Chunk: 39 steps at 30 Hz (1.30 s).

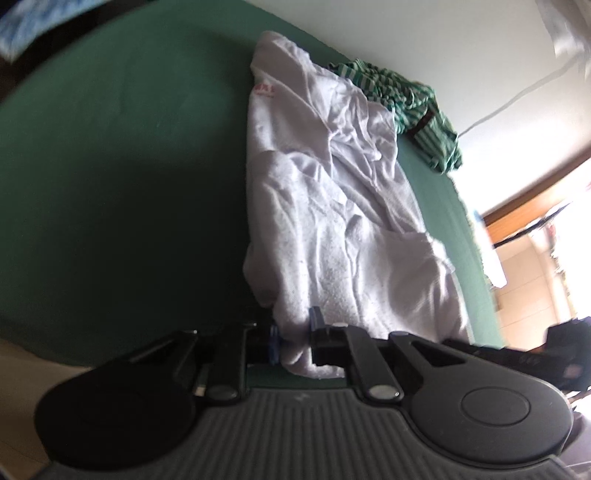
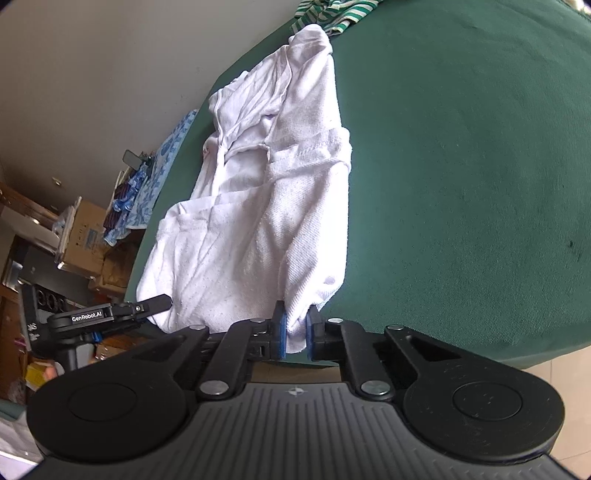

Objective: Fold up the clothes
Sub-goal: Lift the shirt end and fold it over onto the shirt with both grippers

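A white garment (image 1: 332, 206) lies crumpled along a green-covered table (image 1: 122, 155). My left gripper (image 1: 293, 332) is shut on the garment's near edge, the cloth pinched between its blue pads. In the right wrist view the same white garment (image 2: 266, 206) stretches away over the green table (image 2: 461, 166), and my right gripper (image 2: 295, 328) is shut on its other near corner. The left gripper (image 2: 110, 315) shows at the left of that view, at the garment's edge.
A green-and-white striped garment (image 1: 406, 99) lies bunched at the table's far end, also visible in the right wrist view (image 2: 332, 13). A blue patterned cloth (image 2: 162, 162) hangs off the table's left side above cardboard boxes (image 2: 83, 236). A white wall is behind.
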Available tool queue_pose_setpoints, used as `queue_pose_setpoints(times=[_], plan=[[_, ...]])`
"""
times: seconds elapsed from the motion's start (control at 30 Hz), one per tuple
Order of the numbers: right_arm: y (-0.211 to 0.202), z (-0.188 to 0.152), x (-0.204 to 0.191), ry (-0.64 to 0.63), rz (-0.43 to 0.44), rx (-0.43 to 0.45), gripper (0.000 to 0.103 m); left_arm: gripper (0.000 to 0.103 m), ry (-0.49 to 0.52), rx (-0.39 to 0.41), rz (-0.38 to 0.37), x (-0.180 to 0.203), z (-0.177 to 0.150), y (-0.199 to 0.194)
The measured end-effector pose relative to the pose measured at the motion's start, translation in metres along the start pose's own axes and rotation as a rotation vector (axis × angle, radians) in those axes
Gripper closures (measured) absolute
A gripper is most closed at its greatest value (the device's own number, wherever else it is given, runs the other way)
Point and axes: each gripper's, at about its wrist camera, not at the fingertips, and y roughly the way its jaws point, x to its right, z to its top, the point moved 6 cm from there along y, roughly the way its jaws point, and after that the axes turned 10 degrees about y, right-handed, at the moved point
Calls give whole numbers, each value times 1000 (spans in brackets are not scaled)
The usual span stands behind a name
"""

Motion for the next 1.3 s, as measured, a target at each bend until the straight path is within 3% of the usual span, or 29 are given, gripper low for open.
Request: queue_pose_setpoints(times=[0.27, 0.6, 0.8, 1.1, 1.3], plan=[[3, -1, -11, -107, -66, -1, 95, 96, 156, -56, 197, 27, 5, 10], [-3, 0, -22, -142, -47, 23, 95, 96, 169, -82, 289, 37, 8, 9], [-10, 8, -27, -140, -1, 48, 95, 96, 153, -72, 304, 38, 6, 2], [-15, 26, -34, -100, 86, 61, 95, 96, 22, -33, 225, 29, 19, -21], [-15, 41, -39, -86, 96, 79, 95, 96, -16, -108, 156, 21, 30, -13]])
